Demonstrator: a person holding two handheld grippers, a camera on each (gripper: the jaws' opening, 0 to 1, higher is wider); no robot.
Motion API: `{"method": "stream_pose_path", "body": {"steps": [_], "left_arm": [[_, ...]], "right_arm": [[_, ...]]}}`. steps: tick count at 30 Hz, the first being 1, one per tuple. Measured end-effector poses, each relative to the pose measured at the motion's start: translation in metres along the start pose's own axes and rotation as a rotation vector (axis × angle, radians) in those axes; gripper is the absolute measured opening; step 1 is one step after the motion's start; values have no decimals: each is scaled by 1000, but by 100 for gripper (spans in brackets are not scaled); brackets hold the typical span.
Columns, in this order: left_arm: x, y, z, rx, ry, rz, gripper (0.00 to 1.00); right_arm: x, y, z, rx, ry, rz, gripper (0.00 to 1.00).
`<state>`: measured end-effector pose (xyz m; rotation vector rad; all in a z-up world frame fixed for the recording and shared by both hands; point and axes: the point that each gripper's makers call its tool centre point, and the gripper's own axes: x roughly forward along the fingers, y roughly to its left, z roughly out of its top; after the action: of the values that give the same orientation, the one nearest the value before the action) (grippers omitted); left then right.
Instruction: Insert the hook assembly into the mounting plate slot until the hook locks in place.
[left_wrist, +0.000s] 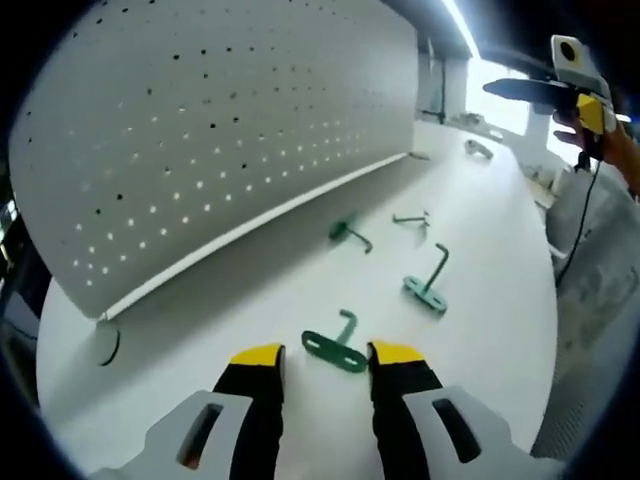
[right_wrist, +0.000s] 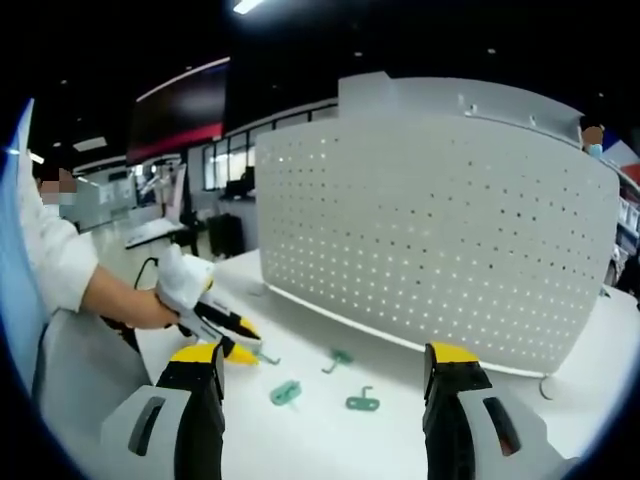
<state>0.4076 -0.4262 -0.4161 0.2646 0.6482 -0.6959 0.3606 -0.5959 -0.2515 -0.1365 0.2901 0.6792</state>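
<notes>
Behind the work area I see an open hall with ceiling strip lights and dark glazed partitions. I note a white bench (left_wrist: 300, 300) carrying everything; its surface is plain and matt. Standing upright along its far edge is the perforated mounting plate (right_wrist: 440, 240), its slots facing the person, which I judge suits direct insertion. Several green hooks lie loose on the bench in front of it, well apart from the plate; none is seated yet.

My left hand-held gripper (left_wrist: 325, 355) has its jaws spread, flanking the nearest hook (left_wrist: 335, 348) without touching it that I can confirm; I judge this a pre-grasp stance. My right hand-held gripper (right_wrist: 325, 370) is held higher, jaws wide apart and empty, apparently kept back so all parts stay visible.
</notes>
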Motion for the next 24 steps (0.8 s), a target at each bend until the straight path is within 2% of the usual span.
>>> {"method": "stream_pose_path", "body": {"steps": [7, 8, 10, 15, 24], "left_arm": [[-11, 18, -5, -21, 0, 47, 30], [-13, 18, -2, -39, -13, 46, 29], [-13, 15, 5, -26, -38, 43, 29], [-5, 7, 14, -9, -47, 32, 27], [1, 10, 15, 8, -39, 40, 15]], "right_arm": [[2, 5, -2, 1, 3, 13, 83], [2, 5, -2, 1, 3, 14, 83], [2, 5, -3, -1, 5, 13, 83], [2, 5, -2, 0, 0, 14, 83], [1, 4, -3, 3, 1, 11, 83]]}}
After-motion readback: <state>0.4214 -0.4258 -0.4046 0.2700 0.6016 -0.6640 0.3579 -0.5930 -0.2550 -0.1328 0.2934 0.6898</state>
